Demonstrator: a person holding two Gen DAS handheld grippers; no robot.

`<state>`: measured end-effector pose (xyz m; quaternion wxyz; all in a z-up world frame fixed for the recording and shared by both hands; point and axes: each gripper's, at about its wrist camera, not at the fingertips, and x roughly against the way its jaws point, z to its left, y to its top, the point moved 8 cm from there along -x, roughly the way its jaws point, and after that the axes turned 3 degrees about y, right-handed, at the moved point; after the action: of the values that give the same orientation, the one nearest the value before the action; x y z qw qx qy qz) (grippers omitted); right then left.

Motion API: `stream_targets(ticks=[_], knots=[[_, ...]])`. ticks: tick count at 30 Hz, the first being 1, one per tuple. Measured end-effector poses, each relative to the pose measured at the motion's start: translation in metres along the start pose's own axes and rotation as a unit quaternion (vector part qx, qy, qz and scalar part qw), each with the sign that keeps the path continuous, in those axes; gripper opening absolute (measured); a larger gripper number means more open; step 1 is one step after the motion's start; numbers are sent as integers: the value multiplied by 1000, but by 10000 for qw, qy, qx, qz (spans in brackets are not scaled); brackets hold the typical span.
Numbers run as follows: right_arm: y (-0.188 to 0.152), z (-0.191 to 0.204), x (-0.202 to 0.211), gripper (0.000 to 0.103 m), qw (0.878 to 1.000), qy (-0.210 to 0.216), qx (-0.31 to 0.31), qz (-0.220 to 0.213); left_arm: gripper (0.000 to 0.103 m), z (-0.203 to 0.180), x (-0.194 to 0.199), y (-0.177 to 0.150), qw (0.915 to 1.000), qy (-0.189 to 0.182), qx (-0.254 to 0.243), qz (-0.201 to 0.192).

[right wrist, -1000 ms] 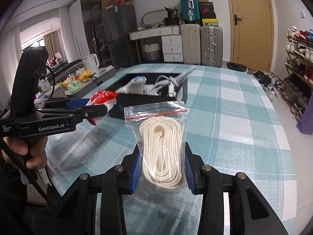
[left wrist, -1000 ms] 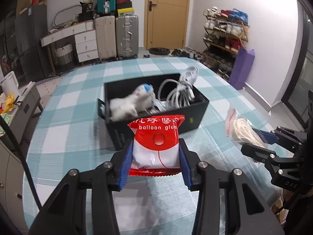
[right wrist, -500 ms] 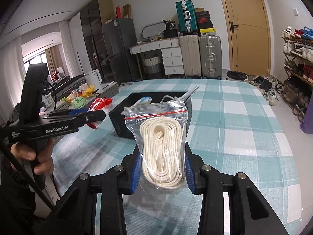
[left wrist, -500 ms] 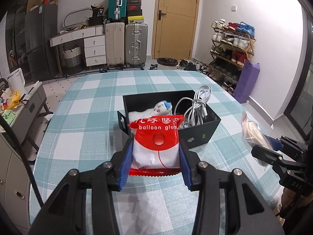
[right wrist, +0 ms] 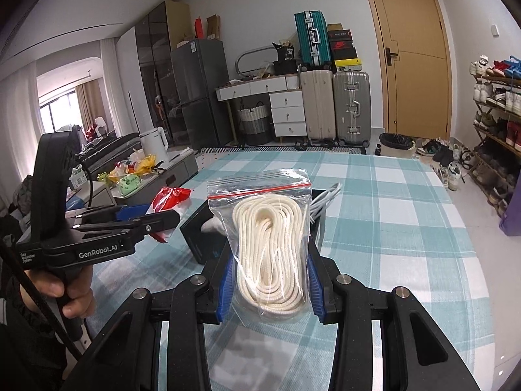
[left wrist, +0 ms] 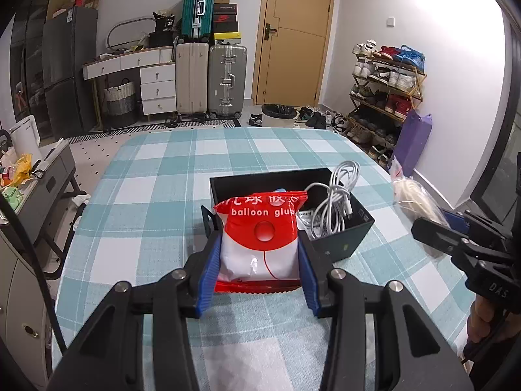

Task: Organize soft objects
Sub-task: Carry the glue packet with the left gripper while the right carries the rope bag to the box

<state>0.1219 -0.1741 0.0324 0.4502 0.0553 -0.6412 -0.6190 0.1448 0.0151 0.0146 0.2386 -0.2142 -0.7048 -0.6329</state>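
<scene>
Two handheld grippers hang above a teal-checked table (left wrist: pixel 156 195), each carrying a soft item toward a black bin (left wrist: pixel 338 244) that sits on the cloth just ahead. The left gripper (left wrist: pixel 260 262) has its blue-padded fingers pressed against the sides of a red-and-white balloon glue packet (left wrist: pixel 260 238), holding it upright and clear of the table, near the bin's front wall. The right gripper (right wrist: pixel 268 285) pinches a zip bag of cream rope (right wrist: pixel 270 244) the same way, low on the bag so that the sealed top stands free above the fingers. Both loads appear held by their lower halves to let them drop cleanly into the bin, which already holds a bundle of white cable (left wrist: pixel 335 202) at its right side and some pale item behind the packet, too hidden to name. In the right wrist view the left tool juts in from the left, level with the table, a hand (right wrist: pixel 65 293) wrapped around its grip; in the left wrist view the right tool enters from the right edge, angled toward the bin. Neither item is in the bin yet.
</scene>
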Motion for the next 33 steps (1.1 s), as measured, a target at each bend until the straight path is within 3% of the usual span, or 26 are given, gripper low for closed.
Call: stream_targets(ticks=[33], knots=[[36, -14, -95, 38, 9978, -325, 320, 471, 43, 10, -68, 26, 9995, 114, 114, 258]])
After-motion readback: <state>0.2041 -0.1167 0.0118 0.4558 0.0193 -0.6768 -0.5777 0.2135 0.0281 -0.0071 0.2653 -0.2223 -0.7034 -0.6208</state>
